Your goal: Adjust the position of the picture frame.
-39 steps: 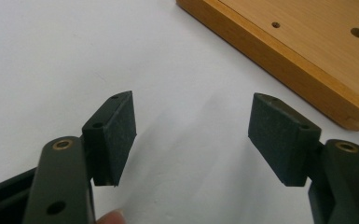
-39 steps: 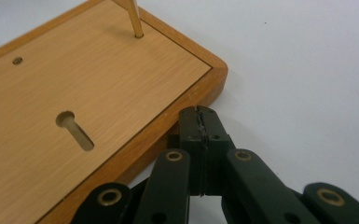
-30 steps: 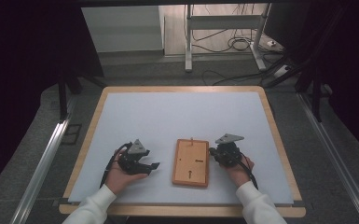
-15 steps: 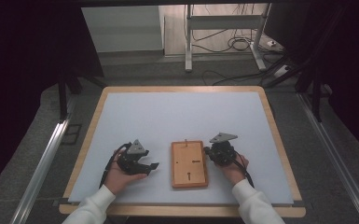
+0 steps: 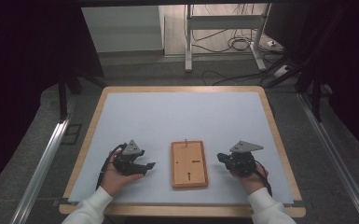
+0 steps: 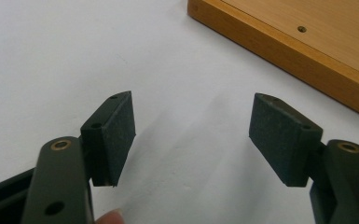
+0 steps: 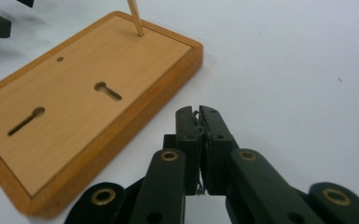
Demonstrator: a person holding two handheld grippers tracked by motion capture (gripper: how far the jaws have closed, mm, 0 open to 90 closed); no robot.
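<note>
Flanking the wooden board (image 5: 189, 164) on the white surface (image 5: 182, 116), the left gripper (image 5: 142, 166) is spreading its fingers while the right gripper (image 5: 222, 157) is pressing its fingers together, empty.

Table (image 5: 279, 135): pale wooden rim, white-grey surface (image 5: 186, 116). Floor: grey carpet (image 5: 340, 140) all round. At 12 o'clock beyond the table, white metal frame legs (image 5: 187, 42) with loose black cables (image 5: 235, 44) on a lighter floor. At 9 o'clock, metal rail (image 5: 42, 168) running along the carpet. At 3 o'clock, a second rail (image 5: 338, 163). Dark curtains (image 5: 23, 56) either side
</note>
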